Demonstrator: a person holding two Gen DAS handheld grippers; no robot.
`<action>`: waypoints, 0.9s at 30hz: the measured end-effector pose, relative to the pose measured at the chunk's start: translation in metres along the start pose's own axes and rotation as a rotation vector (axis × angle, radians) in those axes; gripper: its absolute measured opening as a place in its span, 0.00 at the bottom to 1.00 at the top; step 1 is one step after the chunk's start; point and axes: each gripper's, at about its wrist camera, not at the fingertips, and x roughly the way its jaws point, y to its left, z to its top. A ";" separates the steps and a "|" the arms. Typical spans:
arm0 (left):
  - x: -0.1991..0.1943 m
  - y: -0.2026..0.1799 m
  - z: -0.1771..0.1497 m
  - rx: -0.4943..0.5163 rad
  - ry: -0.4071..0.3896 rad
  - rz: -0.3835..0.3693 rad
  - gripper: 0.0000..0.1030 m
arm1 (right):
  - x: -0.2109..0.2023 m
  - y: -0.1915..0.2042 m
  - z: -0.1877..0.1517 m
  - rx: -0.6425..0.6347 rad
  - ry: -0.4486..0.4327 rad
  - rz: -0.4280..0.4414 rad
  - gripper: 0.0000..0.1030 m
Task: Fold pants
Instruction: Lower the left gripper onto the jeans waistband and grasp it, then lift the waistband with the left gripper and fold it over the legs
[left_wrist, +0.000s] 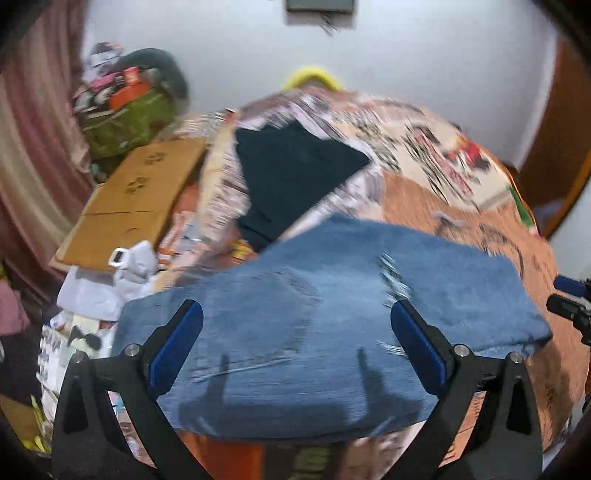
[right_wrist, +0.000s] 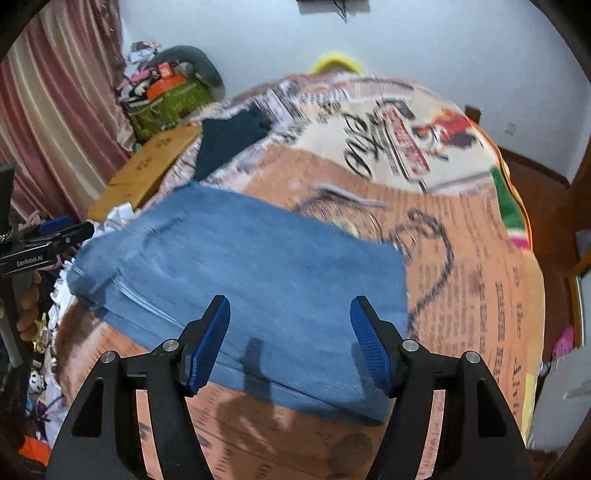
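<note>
Blue denim pants (left_wrist: 332, 314) lie folded into a thick rectangle on a printed orange bedspread (left_wrist: 461, 206); they also show in the right wrist view (right_wrist: 251, 273). My left gripper (left_wrist: 295, 332) is open and empty, hovering above the near edge of the pants. My right gripper (right_wrist: 290, 332) is open and empty above the pants' near right part. The left gripper also shows at the left edge of the right wrist view (right_wrist: 62, 236). The right gripper's tips show at the far right of the left wrist view (left_wrist: 569, 295).
A dark folded garment (left_wrist: 291, 173) lies farther back on the bed, also in the right wrist view (right_wrist: 229, 140). A cardboard box (left_wrist: 129, 206), a green bag (left_wrist: 125, 122) with clutter and pink curtains (left_wrist: 29, 147) stand left of the bed. A white wall is behind.
</note>
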 end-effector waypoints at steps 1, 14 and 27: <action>-0.005 0.011 0.000 -0.023 -0.013 0.007 1.00 | -0.001 0.004 0.003 -0.007 -0.011 0.001 0.63; -0.010 0.149 -0.045 -0.367 0.065 0.002 1.00 | 0.036 0.083 0.032 -0.108 -0.029 0.094 0.66; 0.044 0.193 -0.126 -0.635 0.322 -0.198 0.92 | 0.100 0.146 0.016 -0.174 0.152 0.205 0.69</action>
